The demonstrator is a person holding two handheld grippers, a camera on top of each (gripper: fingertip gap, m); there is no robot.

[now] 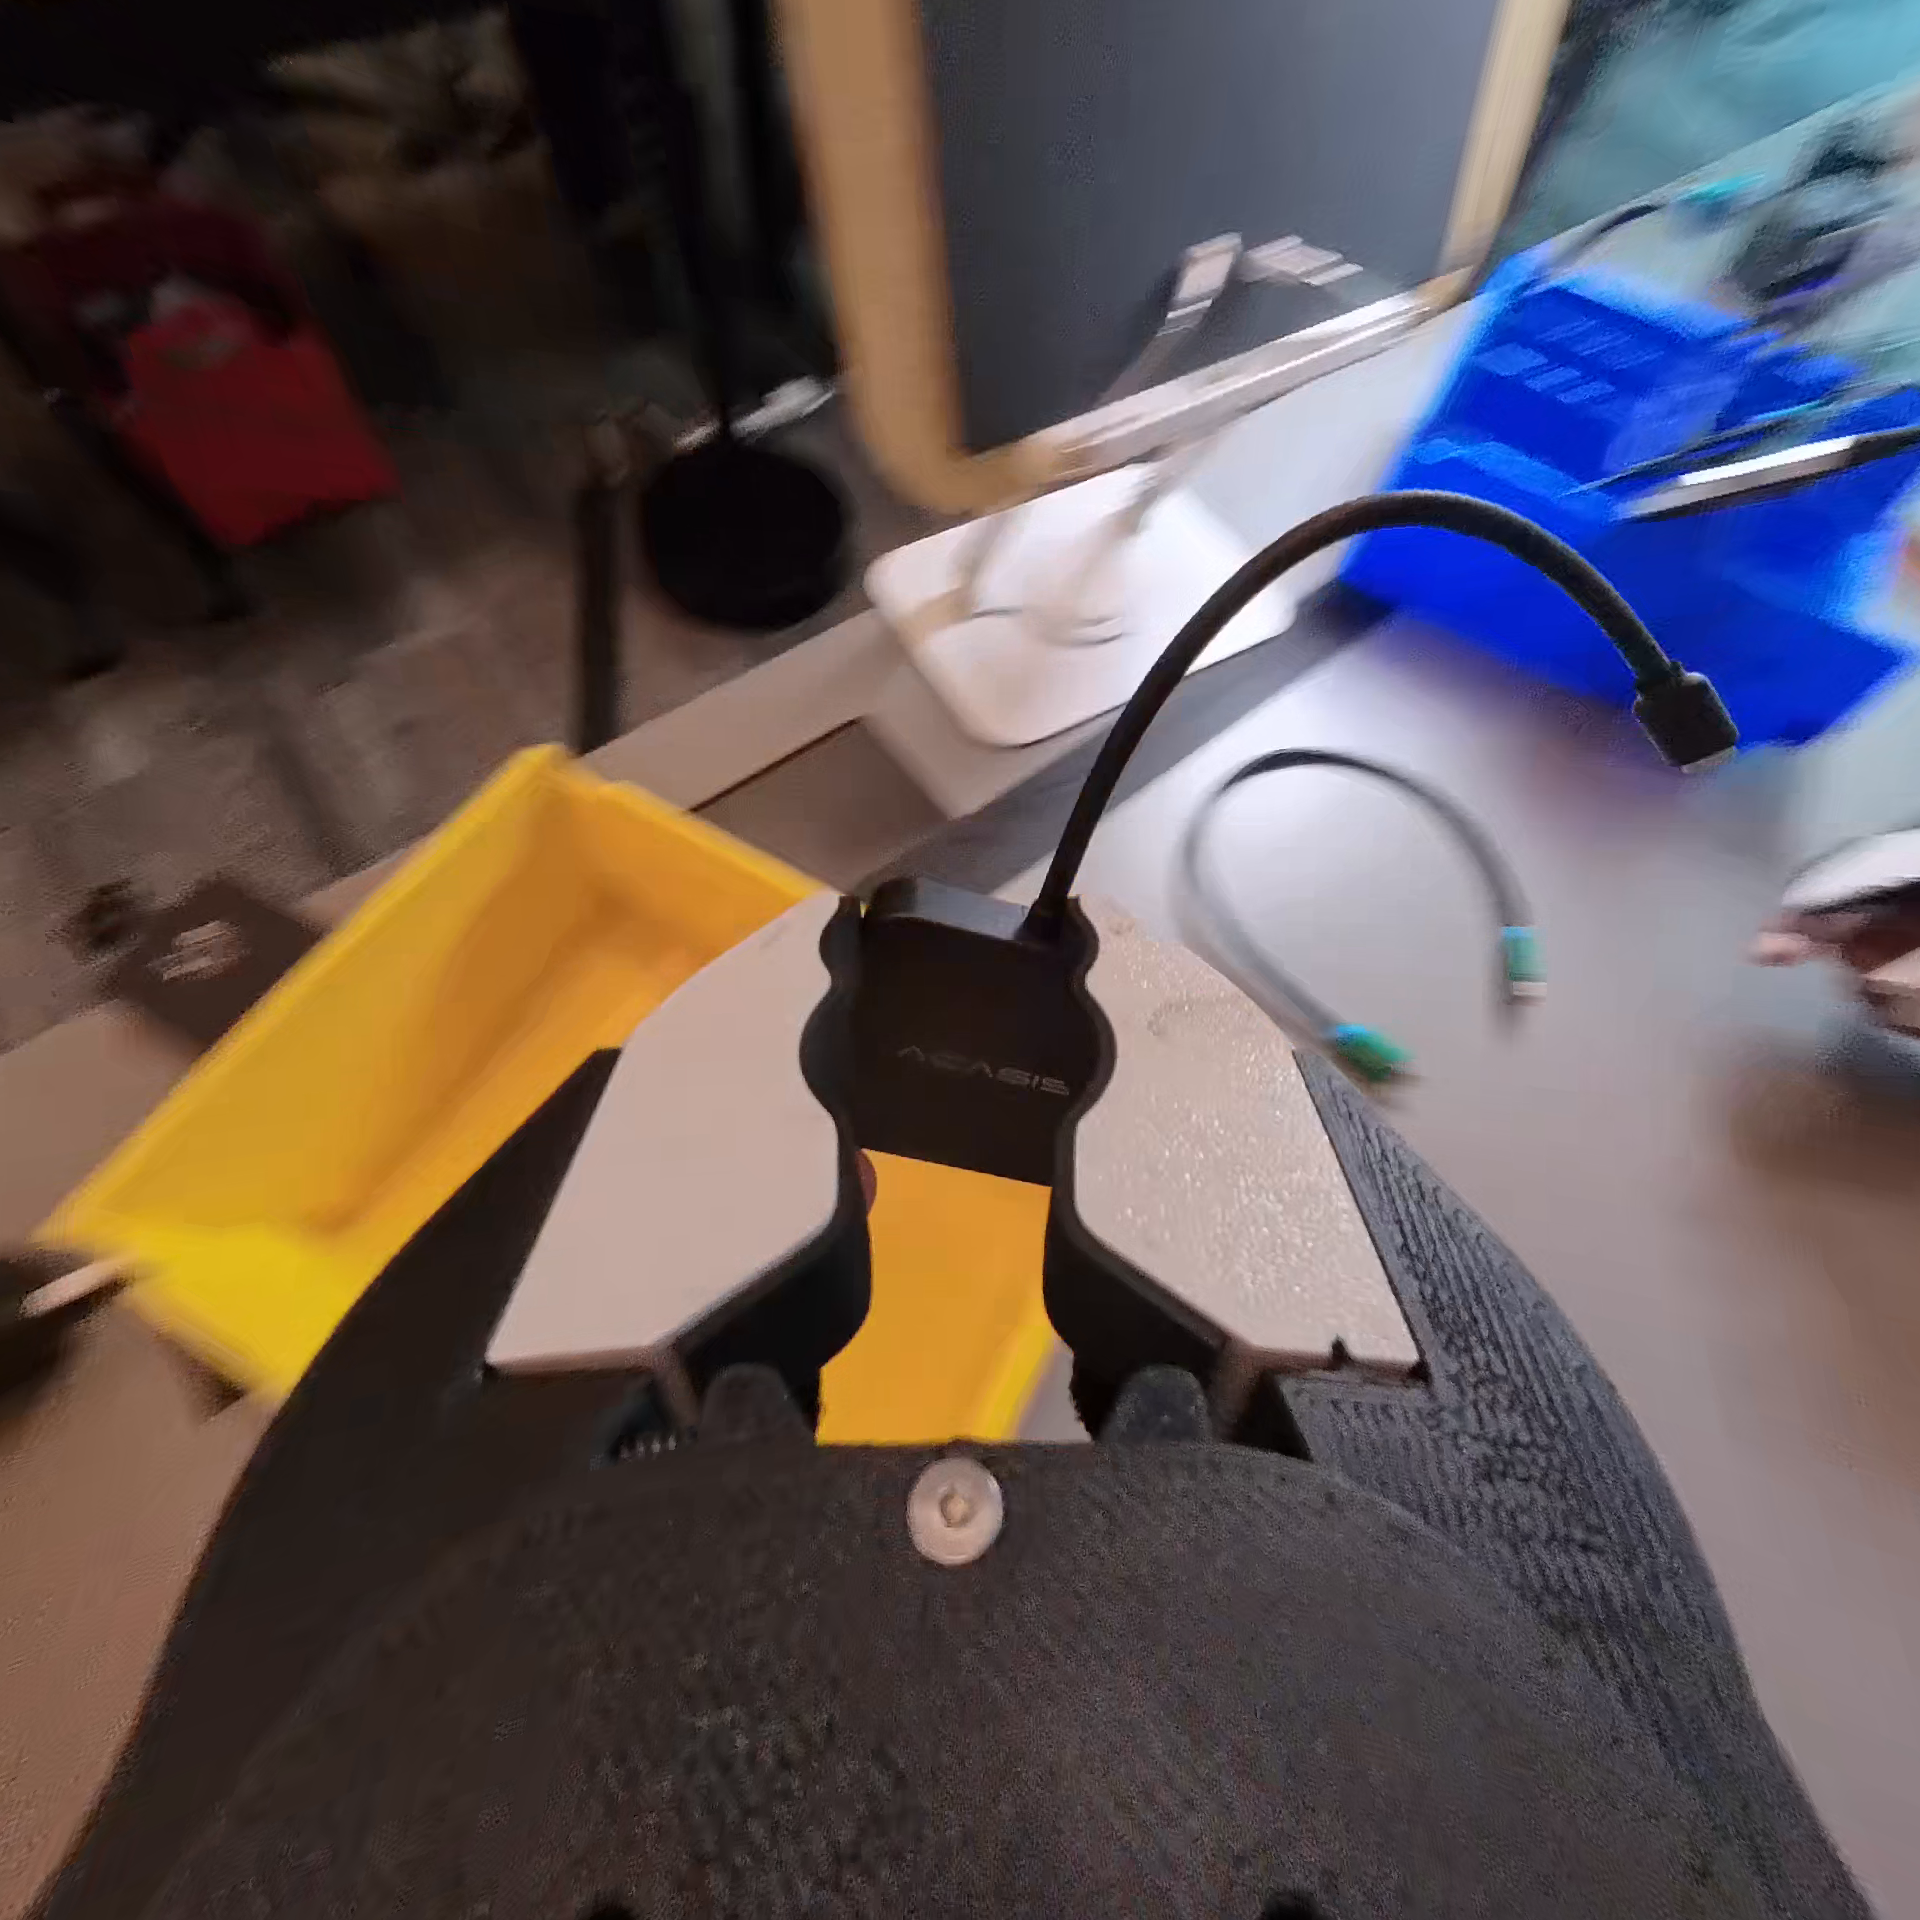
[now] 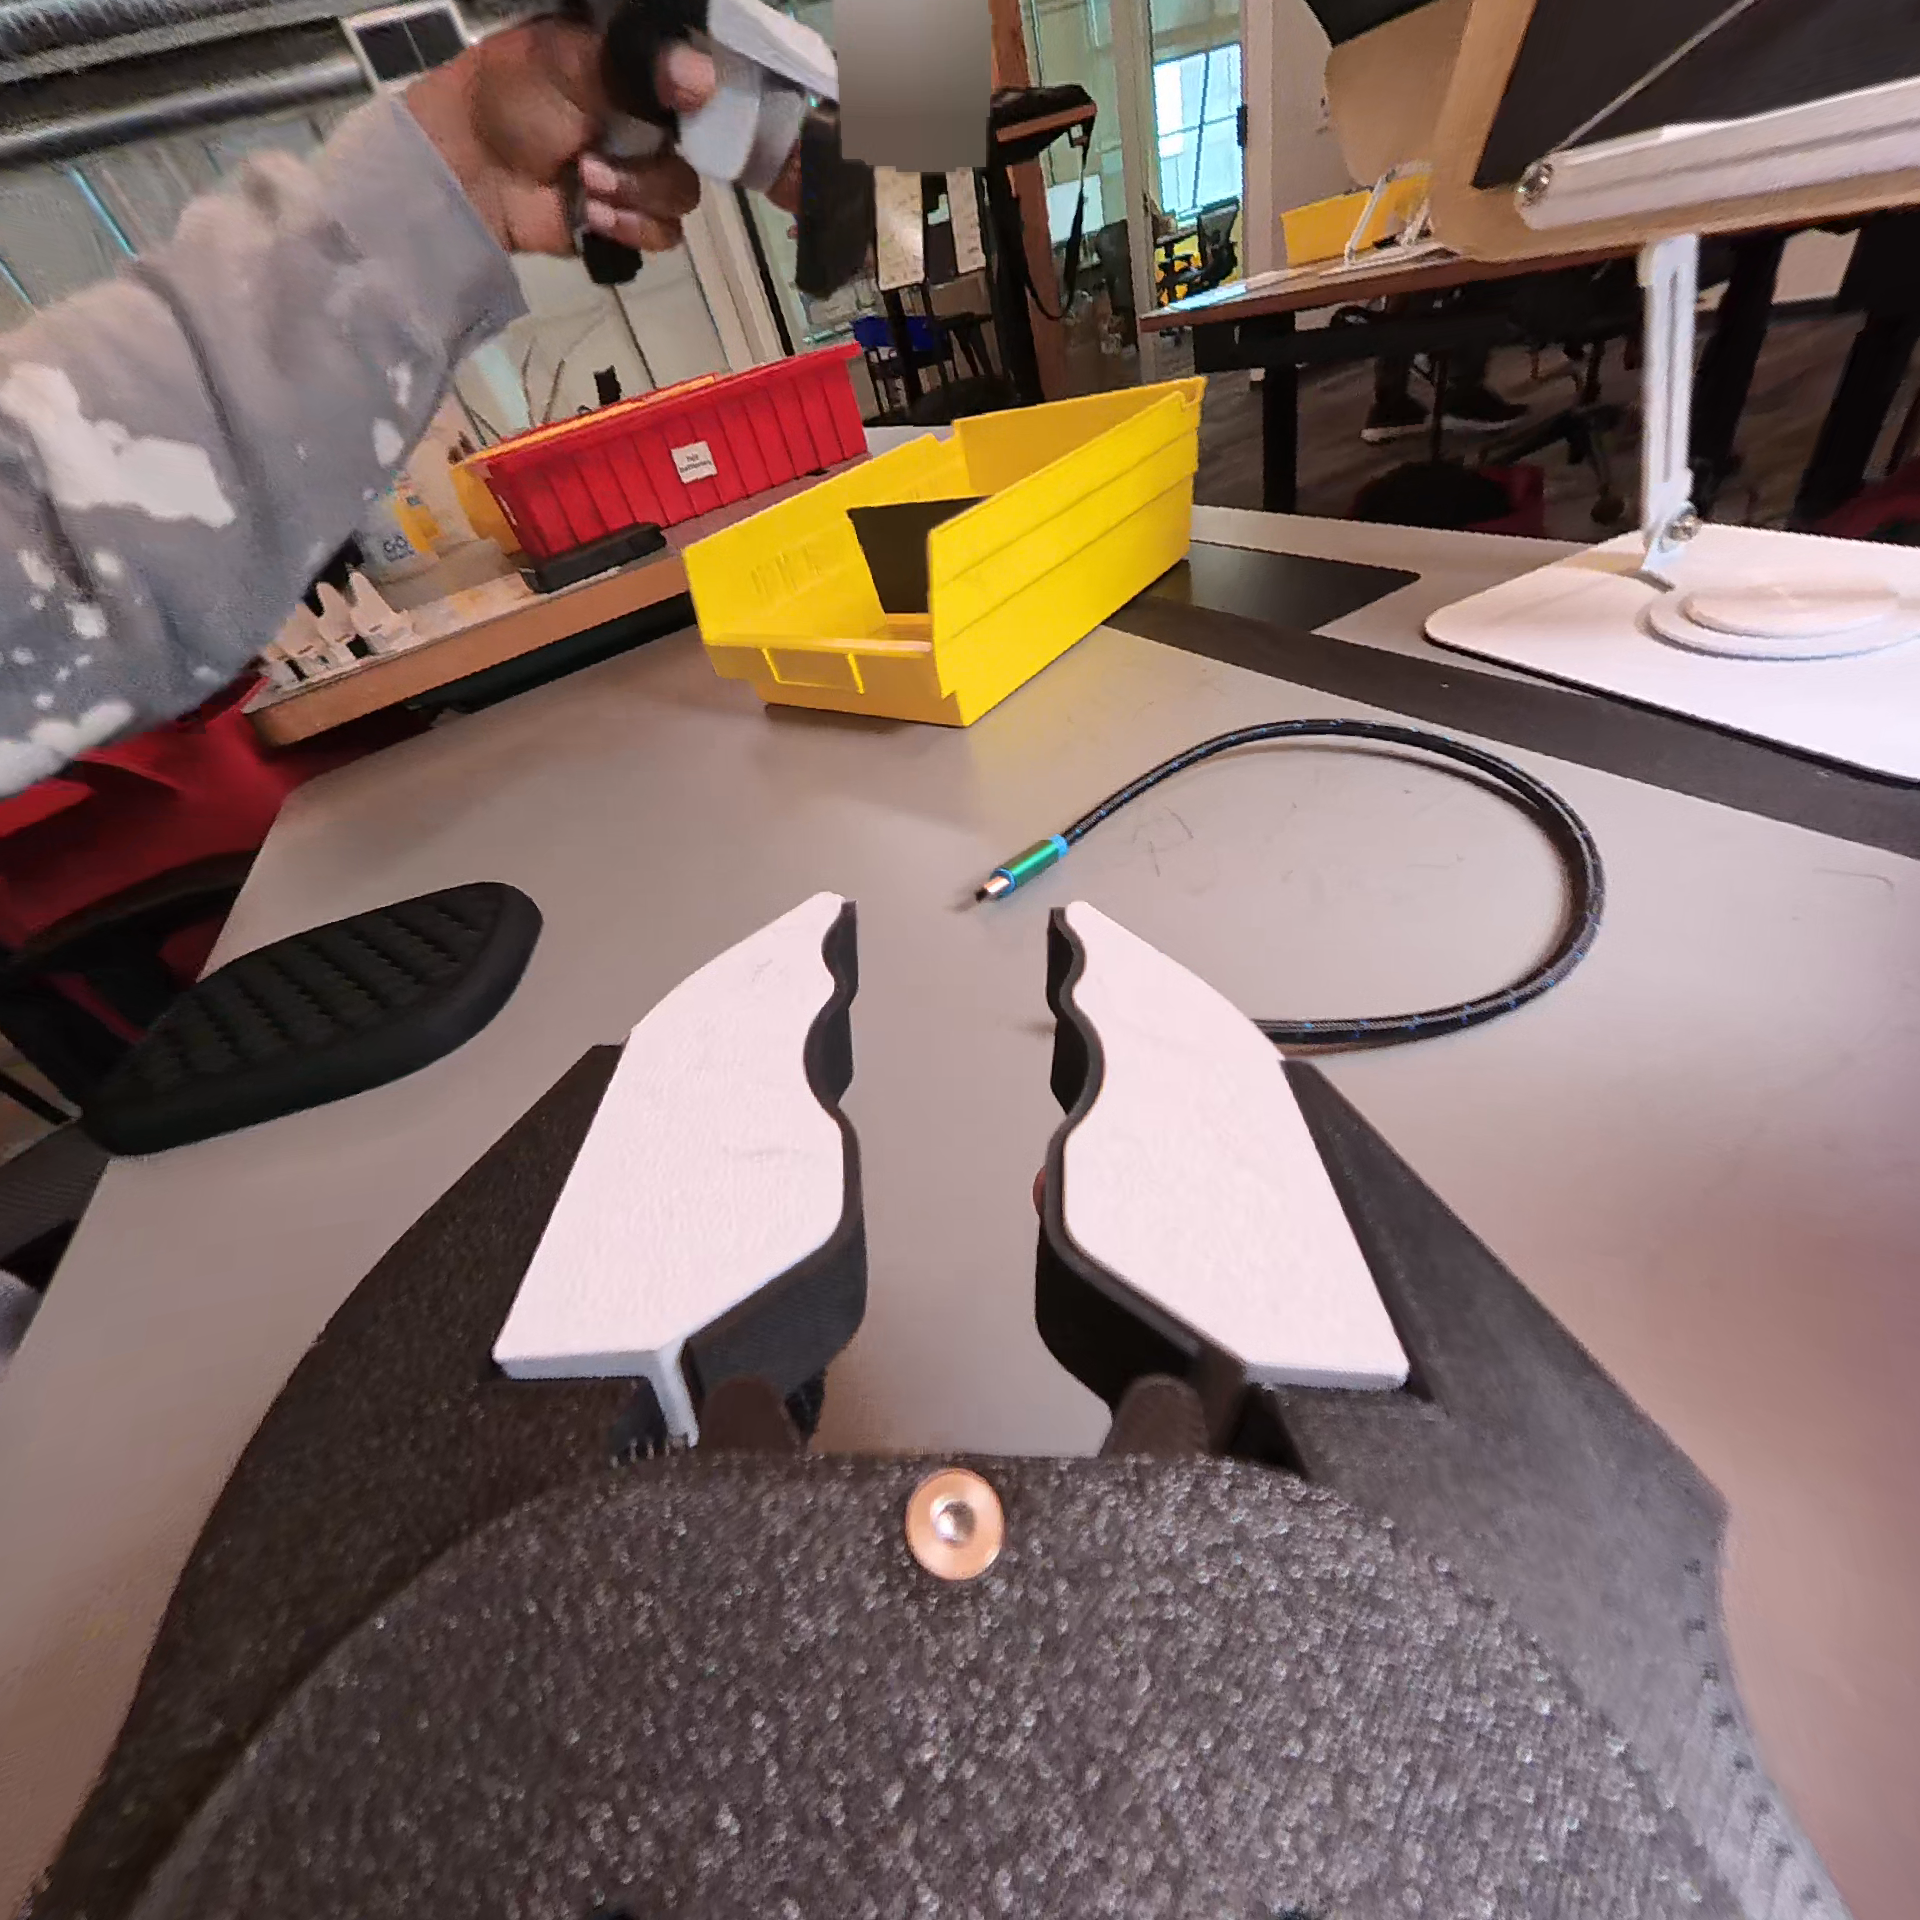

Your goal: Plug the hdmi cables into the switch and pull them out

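Your left gripper (image 1: 956,1049) is clamped on the switch (image 1: 961,1039), held in the air above the yellow bin (image 1: 416,1039), its short lead (image 1: 1351,540) arching free to the right. Your right gripper (image 2: 951,997) stands wide apart and empty, low over the table (image 2: 727,810), with the cable (image 2: 1455,831) just ahead and its green plug (image 2: 1023,868) nearest. Judged step: nothing is plugged yet; next, close on that plug and line it up with a port. Open room lies between bin and white stand base (image 2: 1714,634); the table's left edge is near.
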